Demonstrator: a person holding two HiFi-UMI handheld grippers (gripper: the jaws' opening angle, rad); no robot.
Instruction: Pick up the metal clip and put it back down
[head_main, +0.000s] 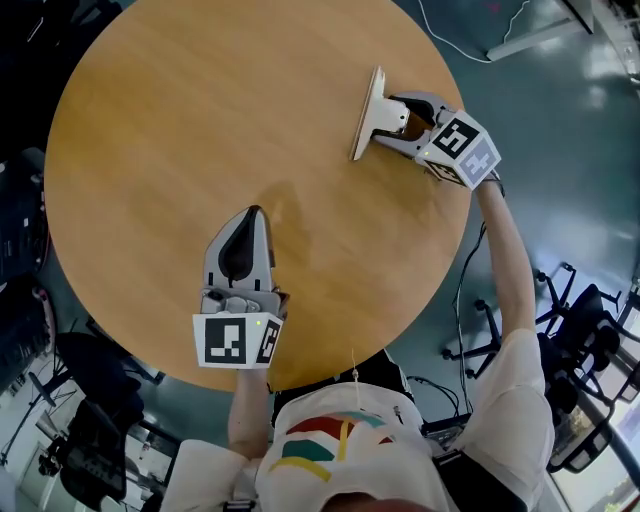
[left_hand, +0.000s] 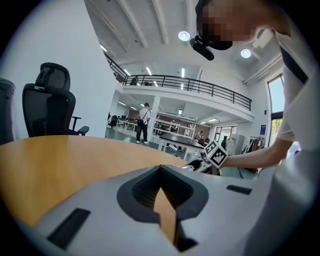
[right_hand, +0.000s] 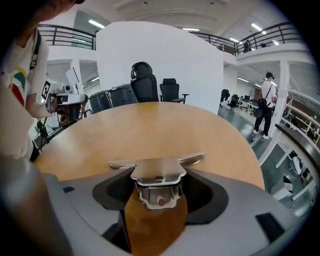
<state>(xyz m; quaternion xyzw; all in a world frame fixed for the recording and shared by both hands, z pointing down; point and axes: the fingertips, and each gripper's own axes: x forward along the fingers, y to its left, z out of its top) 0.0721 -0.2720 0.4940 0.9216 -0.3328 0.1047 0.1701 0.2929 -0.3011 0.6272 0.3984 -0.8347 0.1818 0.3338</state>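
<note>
Gripping the metal clip (right_hand: 157, 182) right now, the right gripper (head_main: 385, 125) has its jaws clenched on the clip's body, with the wide plate jutting past the tips, low over the table (head_main: 180, 120). Lifted clear? Can't tell. The left gripper (head_main: 252, 218) rests closed, nothing between its jaws. Looks like the pick-up step; next comes a gentle lowering, then release.

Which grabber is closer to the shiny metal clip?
Right. The right gripper has the metal clip between its jaws, near the far right edge of the table. The left gripper sits apart from it, nearer the person, jaws together and empty.
</note>
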